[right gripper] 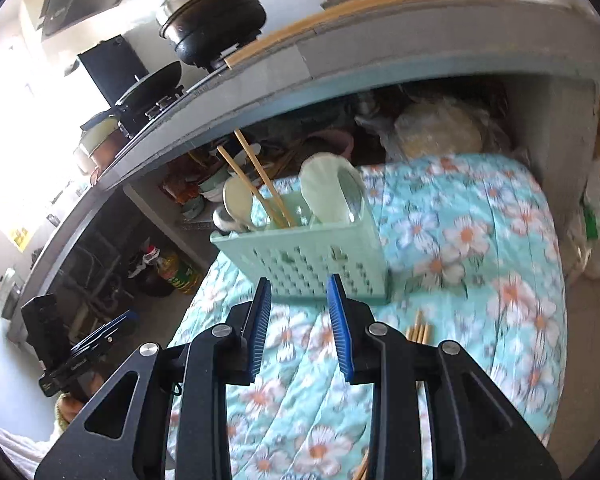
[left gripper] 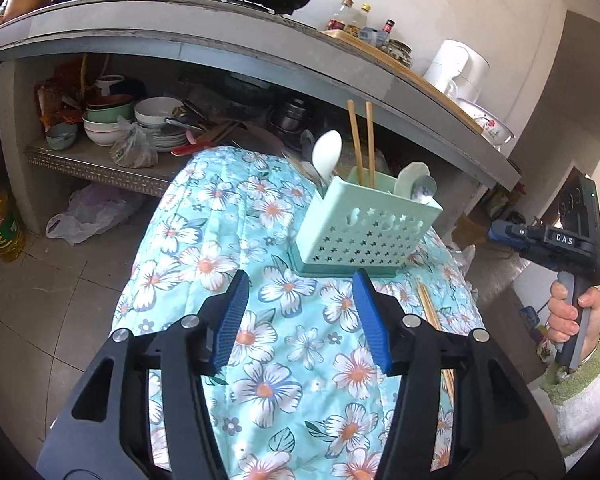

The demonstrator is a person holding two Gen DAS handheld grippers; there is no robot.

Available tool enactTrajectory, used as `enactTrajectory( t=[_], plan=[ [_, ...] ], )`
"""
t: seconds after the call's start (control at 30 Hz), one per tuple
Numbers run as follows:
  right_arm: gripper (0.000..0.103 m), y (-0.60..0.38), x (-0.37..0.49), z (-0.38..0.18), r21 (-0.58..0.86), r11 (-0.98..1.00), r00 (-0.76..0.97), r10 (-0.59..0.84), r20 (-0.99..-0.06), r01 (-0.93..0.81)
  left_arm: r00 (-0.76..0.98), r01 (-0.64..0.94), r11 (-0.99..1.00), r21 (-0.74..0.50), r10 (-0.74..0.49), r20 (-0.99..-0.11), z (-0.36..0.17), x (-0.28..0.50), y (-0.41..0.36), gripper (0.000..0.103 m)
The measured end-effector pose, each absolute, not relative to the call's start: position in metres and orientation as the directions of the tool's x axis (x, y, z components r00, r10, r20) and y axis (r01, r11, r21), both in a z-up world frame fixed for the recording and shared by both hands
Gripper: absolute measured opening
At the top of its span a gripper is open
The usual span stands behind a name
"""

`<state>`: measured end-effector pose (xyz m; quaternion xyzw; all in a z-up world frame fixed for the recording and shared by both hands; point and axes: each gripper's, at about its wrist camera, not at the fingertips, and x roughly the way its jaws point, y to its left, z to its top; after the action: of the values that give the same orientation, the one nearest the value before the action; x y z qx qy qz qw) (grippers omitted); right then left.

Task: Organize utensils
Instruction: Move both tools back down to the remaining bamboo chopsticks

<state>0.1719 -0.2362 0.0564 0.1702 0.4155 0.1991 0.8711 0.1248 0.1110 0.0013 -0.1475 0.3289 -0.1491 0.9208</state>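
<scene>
Left gripper (left gripper: pixel 300 316) gapes wide, empty, above the floral cloth (left gripper: pixel 260 360); right gripper (right gripper: pixel 298 328) partly open, empty, near the utensil holder (right gripper: pixel 312 256).

L gripper (left gripper: pixel 300 300) jaws wide apart, R gripper (right gripper: pixel 299 304) narrower, both empty.
</scene>
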Motion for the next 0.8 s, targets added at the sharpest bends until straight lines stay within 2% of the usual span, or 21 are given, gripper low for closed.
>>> enactTrajectory(
  t=[0.17, 0.37, 0.67, 0.8],
  plan=[
    [0.029, -0.263, 0.135, -0.004, 0.526, 0.848, 0.484, 0.49, -0.725, -0.069, 0.669, 0.24, 0.908, -0.344, -0.412, -0.619, -0.015, 0.13, 0.075, 0.058],
    [0.027, -0.286, 0.109, -0.073, 0.596, 0.799, 0.433, 0.51, -0.743, 0.082, 0.554, 0.289, 0.907, -0.307, -0.42, -0.719, -0.047, 0.132, 0.027, 0.064],
    [0.014, -0.293, 0.106, -0.115, 0.635, 0.762, 0.409, 0.543, -0.733, 0.128, 0.446, 0.324, 0.897, -0.299, -0.424, -0.788, -0.082, 0.132, -0.019, 0.064],
    [0.012, -0.295, 0.108, -0.118, 0.652, 0.75, 0.411, 0.562, -0.717, 0.112, 0.425, 0.333, 0.894, -0.3, -0.427, -0.798, -0.086, 0.134, -0.032, 0.064]
  ],
)
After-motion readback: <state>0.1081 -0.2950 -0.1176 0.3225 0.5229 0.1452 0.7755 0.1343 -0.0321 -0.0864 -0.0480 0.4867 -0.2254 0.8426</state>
